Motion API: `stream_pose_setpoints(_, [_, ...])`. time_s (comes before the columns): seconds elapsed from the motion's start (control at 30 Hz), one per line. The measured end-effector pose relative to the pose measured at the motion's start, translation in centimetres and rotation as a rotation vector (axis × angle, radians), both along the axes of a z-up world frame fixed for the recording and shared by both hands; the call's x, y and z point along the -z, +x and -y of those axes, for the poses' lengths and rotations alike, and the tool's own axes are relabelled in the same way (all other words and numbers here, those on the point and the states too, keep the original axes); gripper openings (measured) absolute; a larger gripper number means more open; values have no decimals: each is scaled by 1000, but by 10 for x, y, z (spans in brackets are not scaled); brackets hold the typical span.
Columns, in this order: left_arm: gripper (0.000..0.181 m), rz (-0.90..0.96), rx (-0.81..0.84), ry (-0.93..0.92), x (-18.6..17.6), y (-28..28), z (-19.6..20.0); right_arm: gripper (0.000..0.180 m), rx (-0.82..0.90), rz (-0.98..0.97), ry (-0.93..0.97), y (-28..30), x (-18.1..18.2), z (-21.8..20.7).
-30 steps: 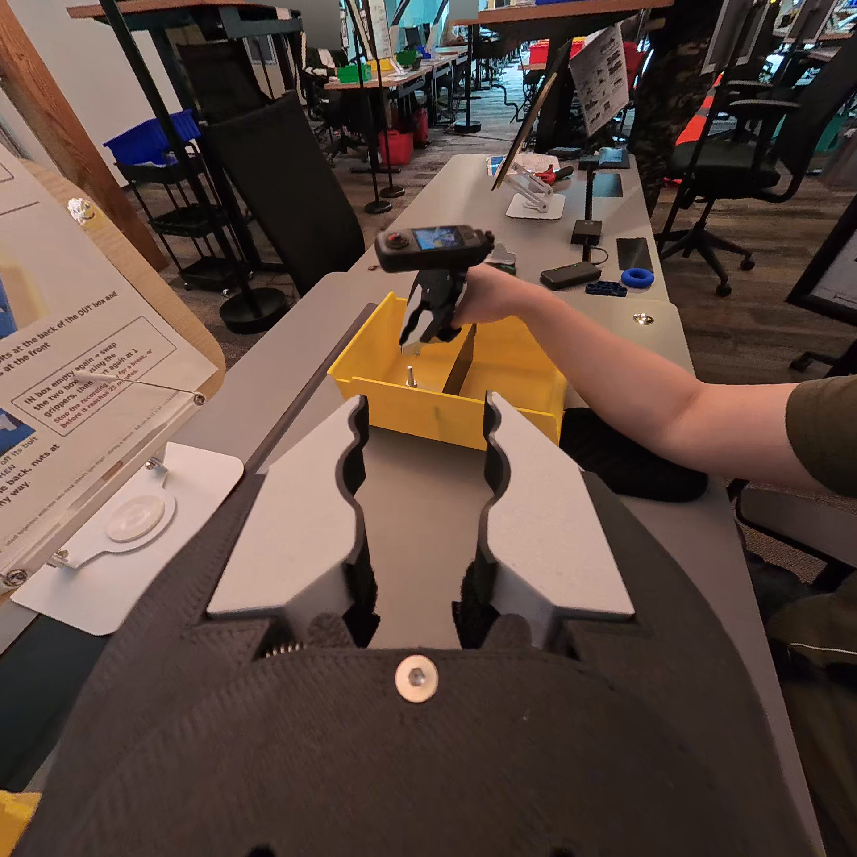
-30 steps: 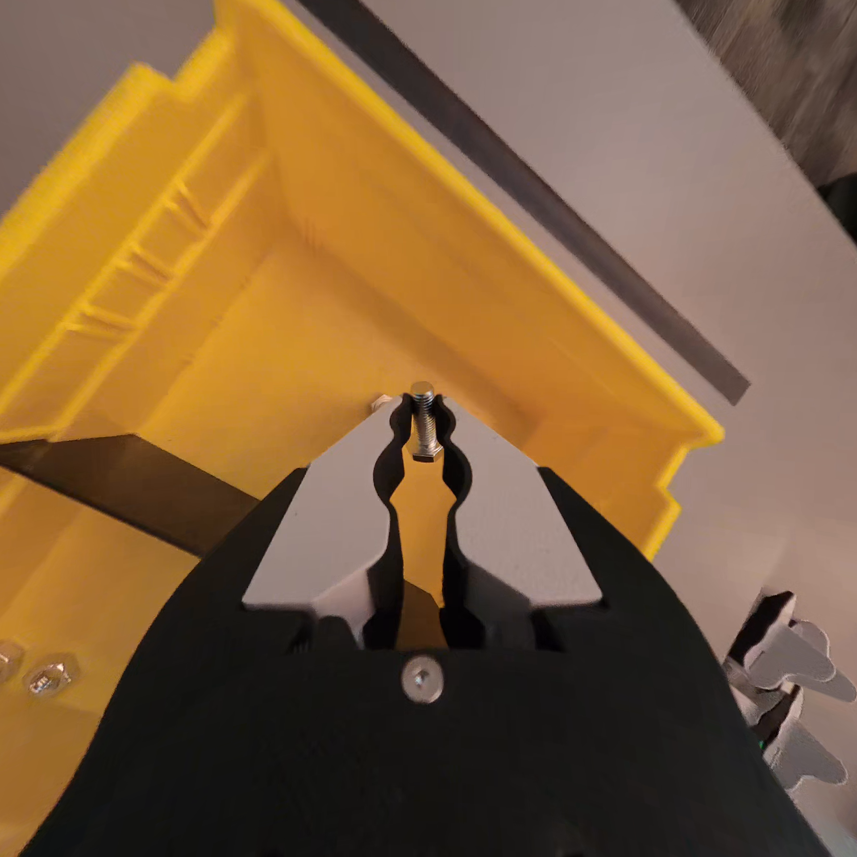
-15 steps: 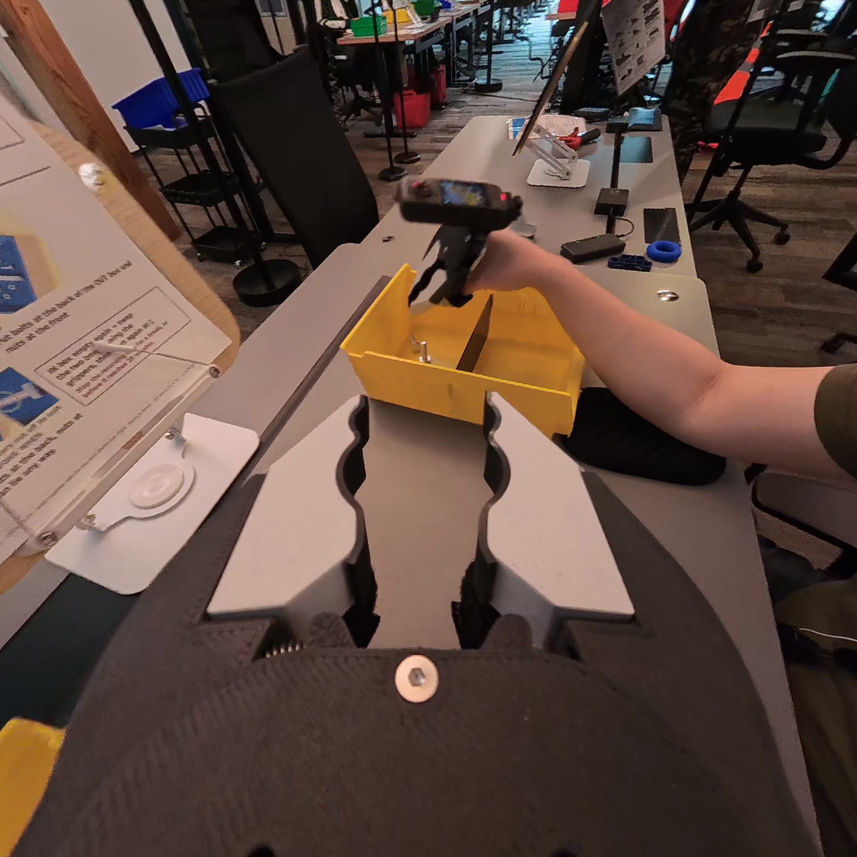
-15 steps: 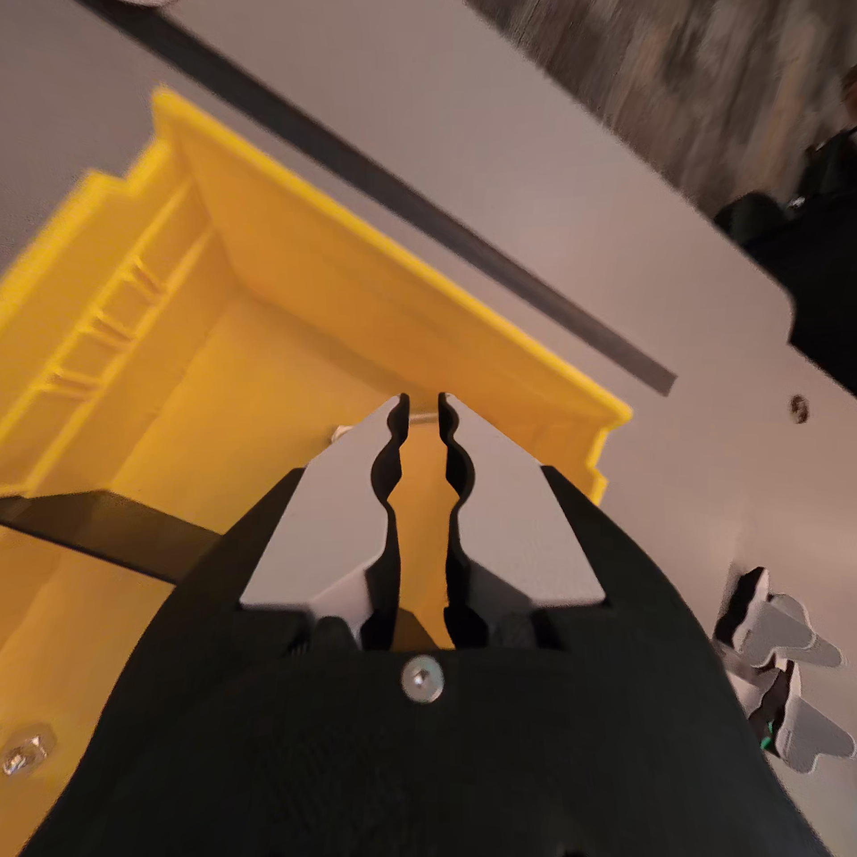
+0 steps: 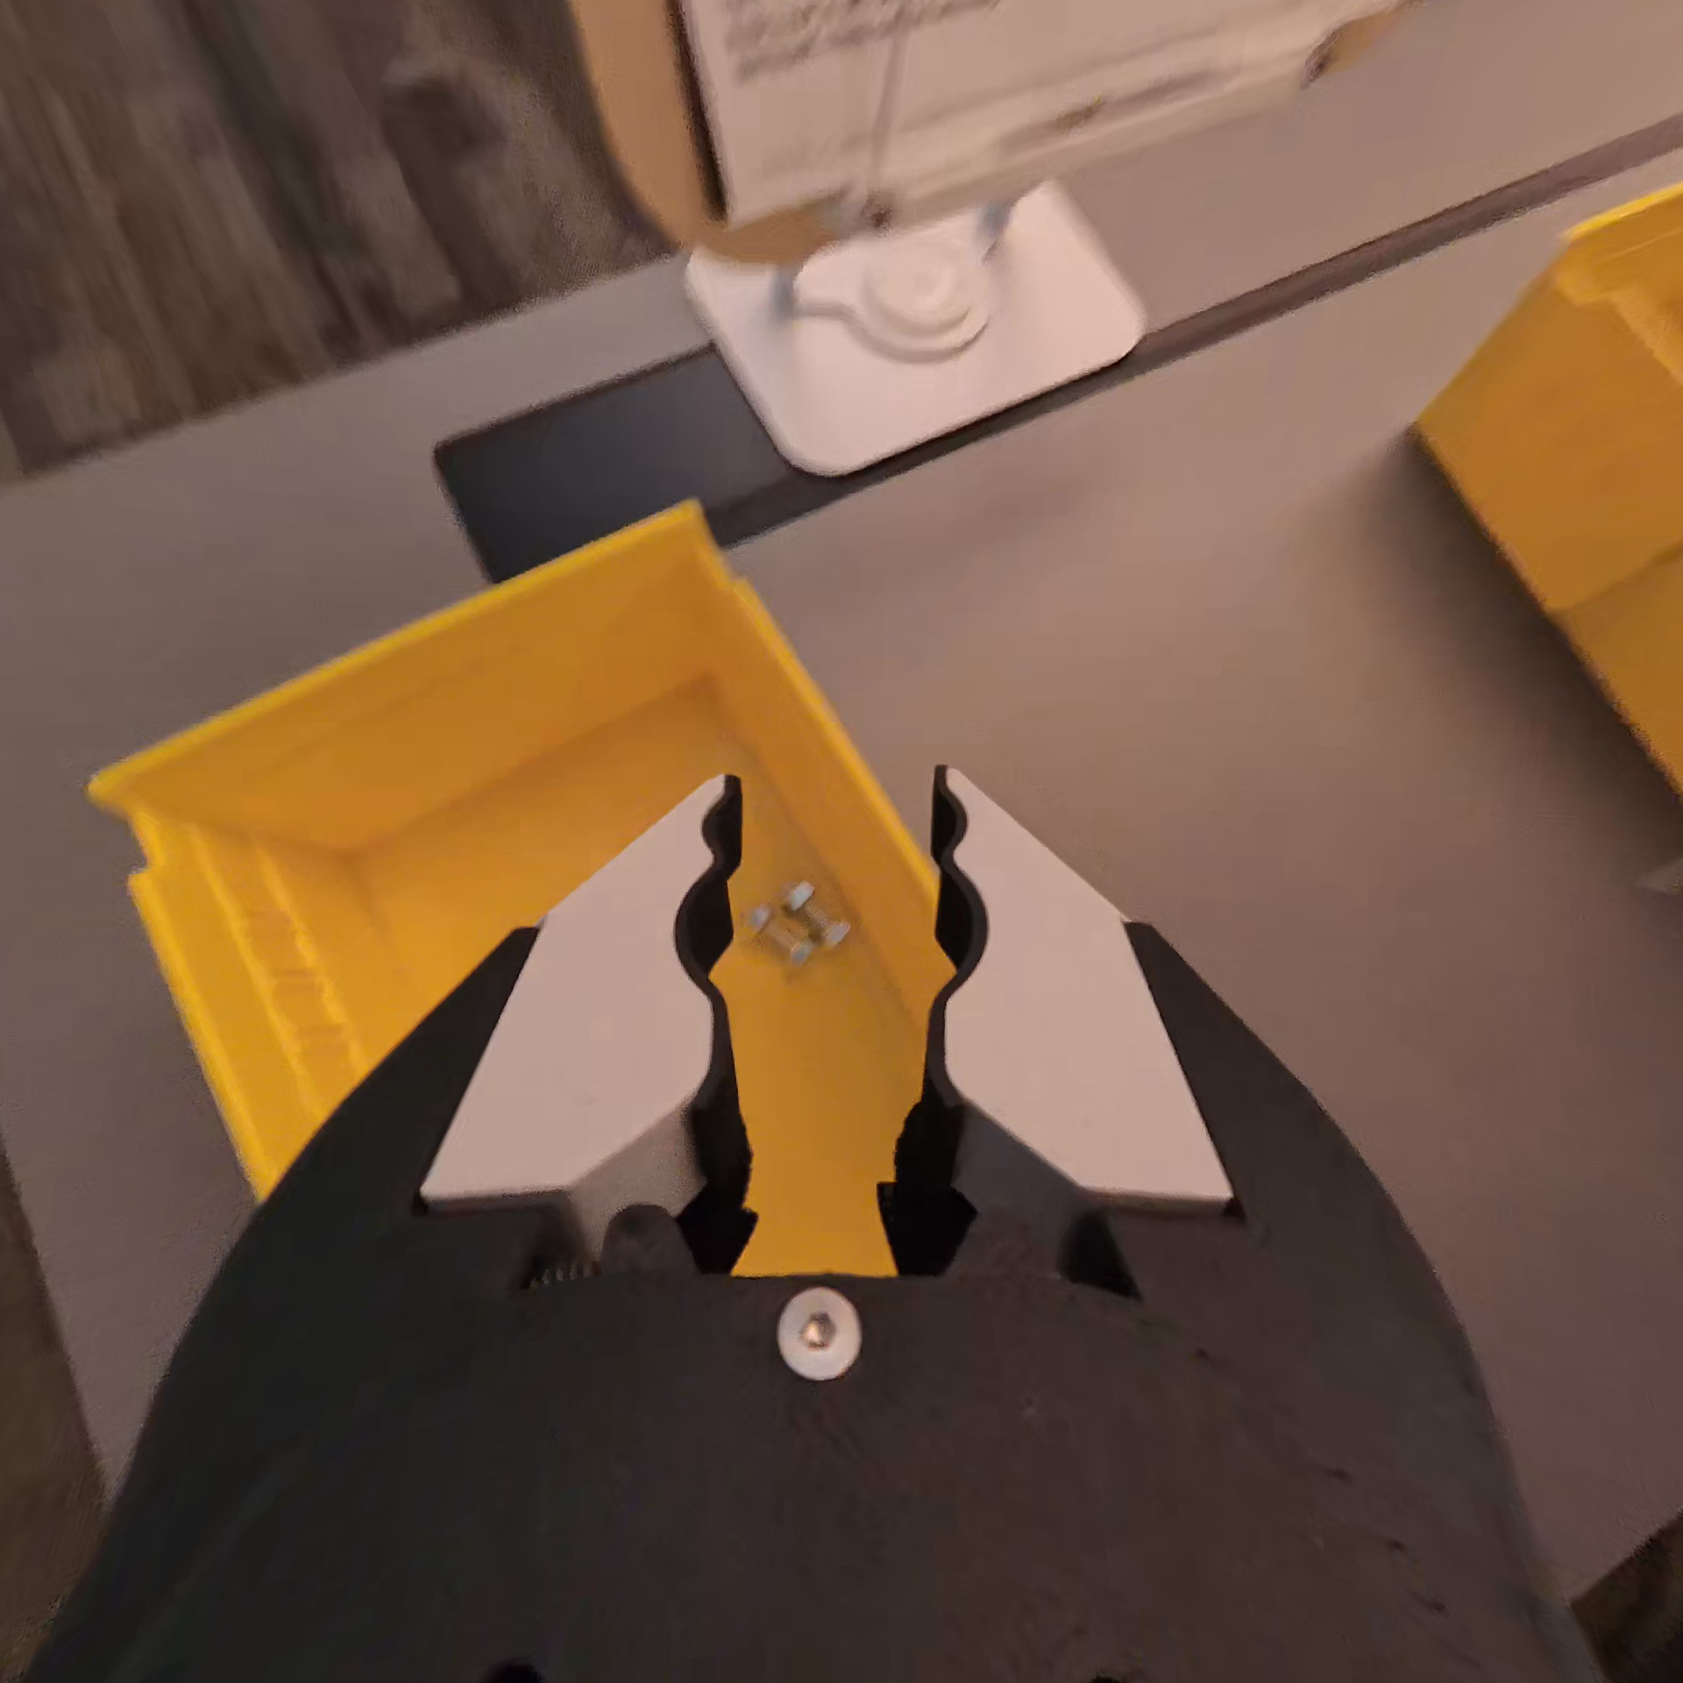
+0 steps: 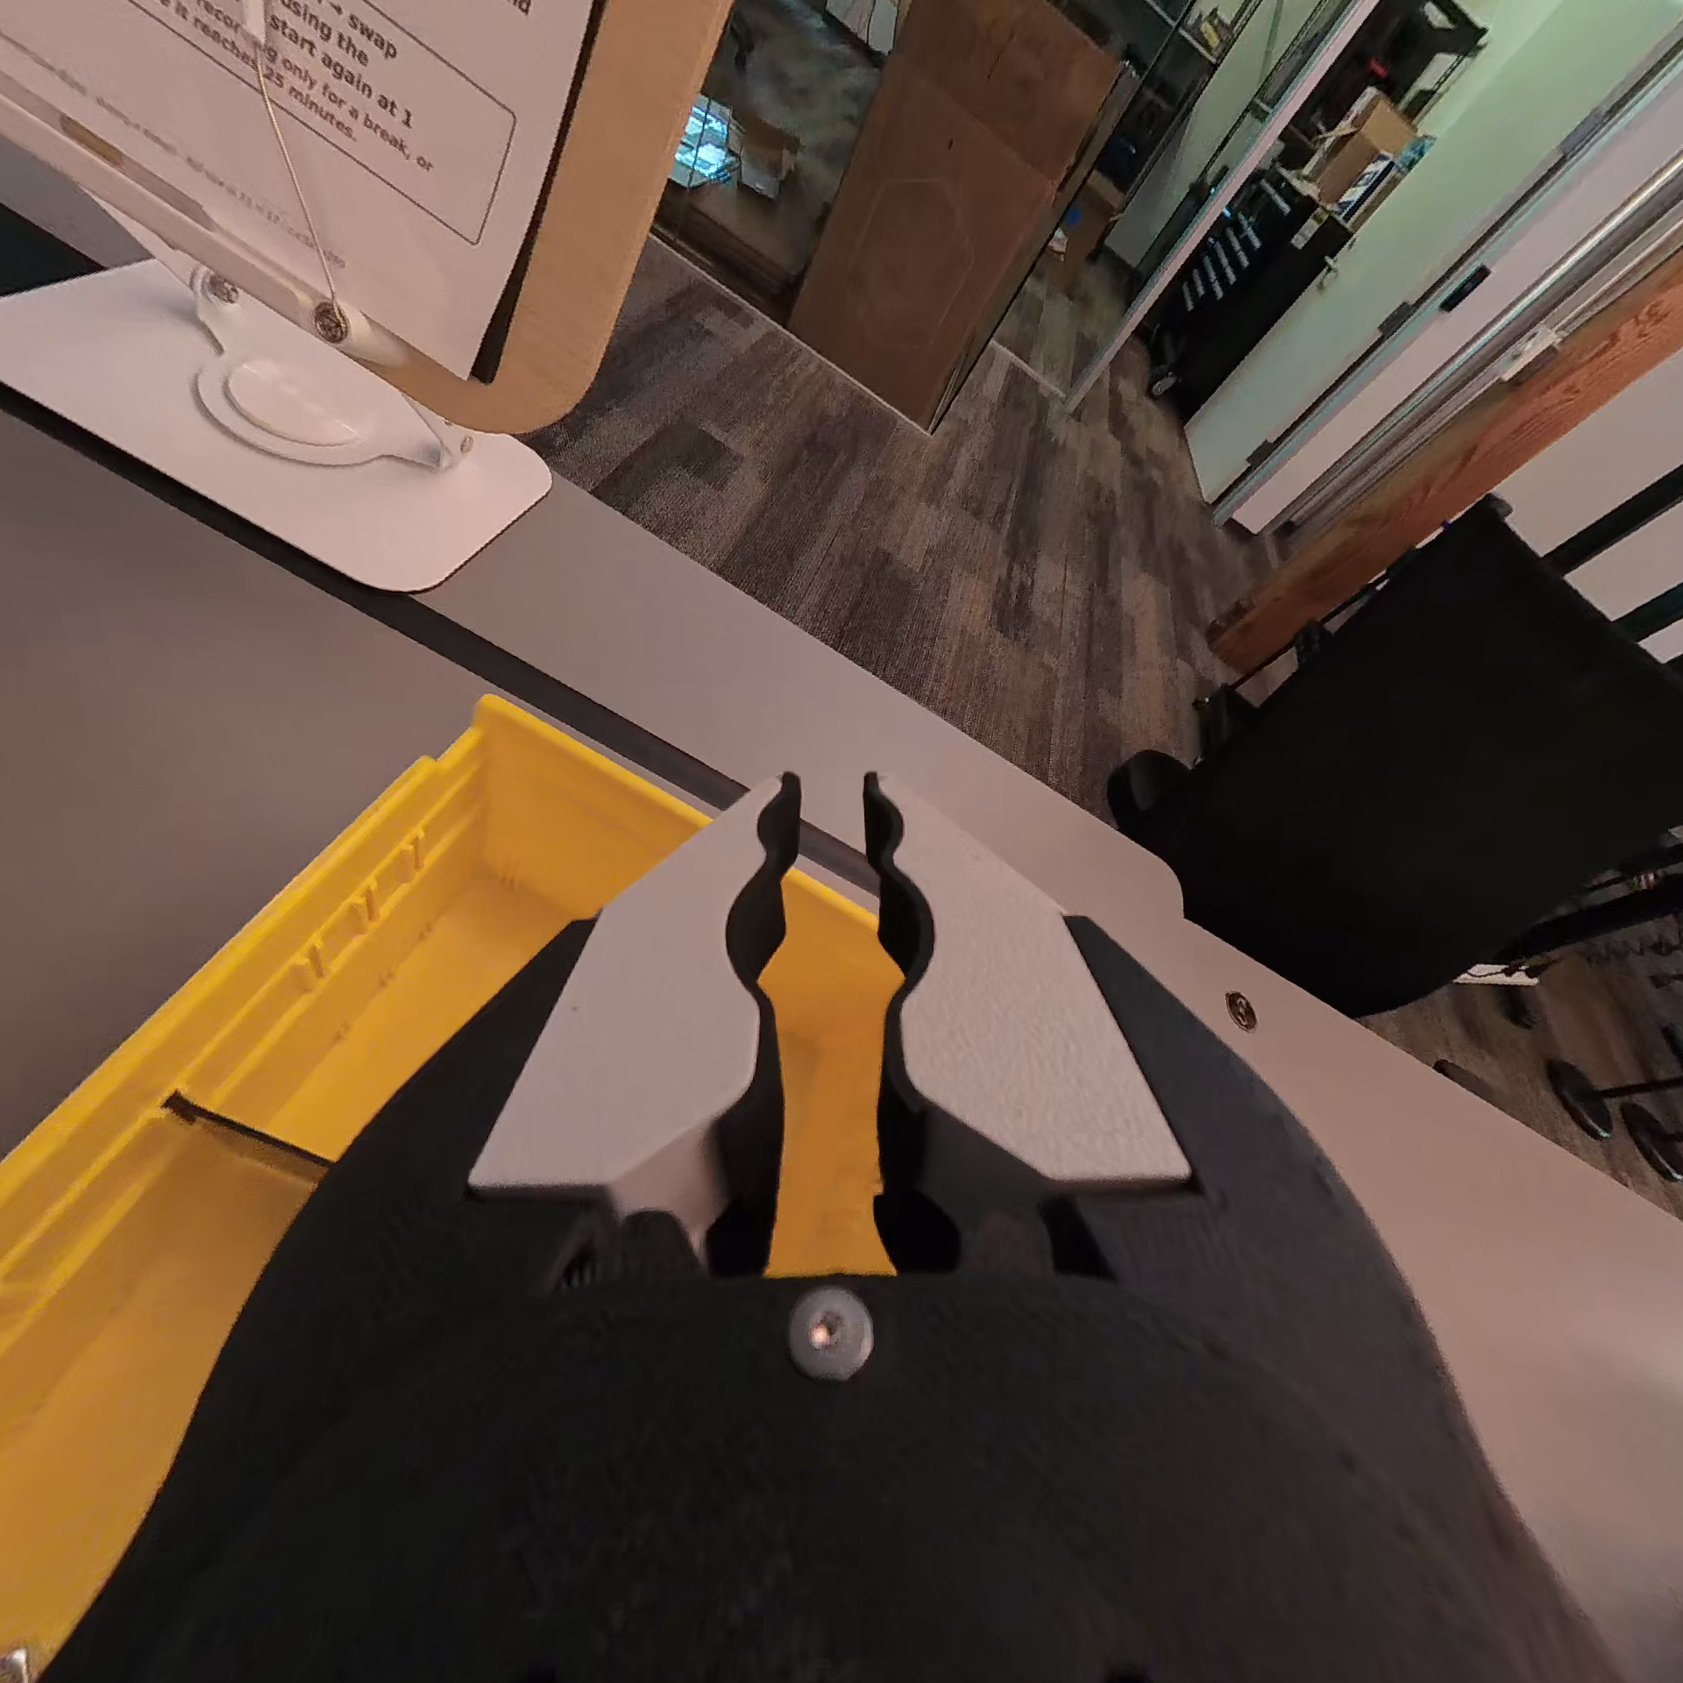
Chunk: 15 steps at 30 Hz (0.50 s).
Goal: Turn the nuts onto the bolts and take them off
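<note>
Over a yellow bin (image 5: 510,729) on the grey table (image 5: 1184,692), the left tongs (image 5: 831,790) are held released, the two fingers standing well apart and nothing gripped between them. In the gap between the fingers, on the bin floor near its right wall, a small cluster of bolts with nuts (image 5: 798,922) is seen lying; the count cannot be told through the blur. Beyond the bin, a dark mat (image 5: 592,464) and the white base of a sign stand (image 5: 920,346) are noted, and at the right edge part of a second yellow bin (image 5: 1585,474).

In the right wrist view, the right tongs (image 6: 831,790) are found released as well, the fingers parted by a narrower gap, with nothing held. They are poised above a yellow bin (image 6: 382,965) crossed by a dark divider (image 6: 246,1134). At the bottom left corner a bit of metal (image 6: 20,1659) is glimpsed, too cropped to identify. Further off, the sign stand (image 6: 273,401), the table edge, carpeted floor and a black chair (image 6: 1421,820) are recorded.
</note>
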<state>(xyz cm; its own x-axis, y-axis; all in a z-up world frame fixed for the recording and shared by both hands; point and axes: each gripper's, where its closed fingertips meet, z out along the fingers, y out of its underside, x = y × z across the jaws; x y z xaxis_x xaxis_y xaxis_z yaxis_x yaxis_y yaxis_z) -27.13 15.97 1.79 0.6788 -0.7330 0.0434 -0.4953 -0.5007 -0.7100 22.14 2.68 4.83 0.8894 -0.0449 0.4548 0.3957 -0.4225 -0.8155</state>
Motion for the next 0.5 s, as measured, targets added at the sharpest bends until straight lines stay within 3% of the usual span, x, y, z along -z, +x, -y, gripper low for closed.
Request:
stream_pose_setpoints(0.1, [36,-126,-105,-215,49,-29,-3,15,7,-6,-30,3,7,0])
stream_pose_setpoints(0.23, [36,-161,-187,-549,103,-42,6,18,7,6,-95,5,21,0])
stream_pose_setpoints(0.5, [39,-277,-240,-703,147,-45,5,21,6,20,-160,5,36,-2])
